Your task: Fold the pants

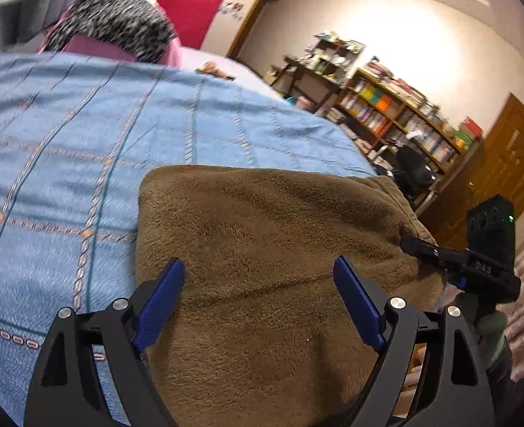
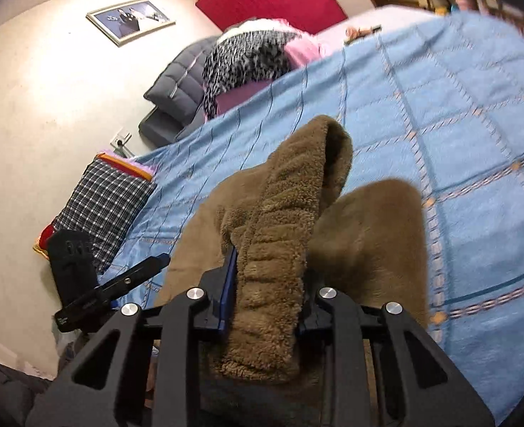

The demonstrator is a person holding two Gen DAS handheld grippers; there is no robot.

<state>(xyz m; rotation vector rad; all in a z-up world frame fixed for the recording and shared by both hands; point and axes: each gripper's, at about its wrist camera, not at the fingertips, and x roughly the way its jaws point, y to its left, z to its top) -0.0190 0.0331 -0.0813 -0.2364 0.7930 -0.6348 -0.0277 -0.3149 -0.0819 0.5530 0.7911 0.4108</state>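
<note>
Brown fleece pants (image 2: 269,284) clamped in right tool (image 2: 267,284).

left gripper (image 1: 258,302): black frame, blue finger pads, silver round screws
right gripper (image 2: 267,284): black frame, blue pads, silver screws

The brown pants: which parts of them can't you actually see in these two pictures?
- Brown pants, left wrist view: near end cut off by the bottom edge; legs indistinguishable.
- Right wrist view: the fabric inside the right gripper is covered by its fingers.
- Blue bedspread beneath the pants: hidden.
</note>
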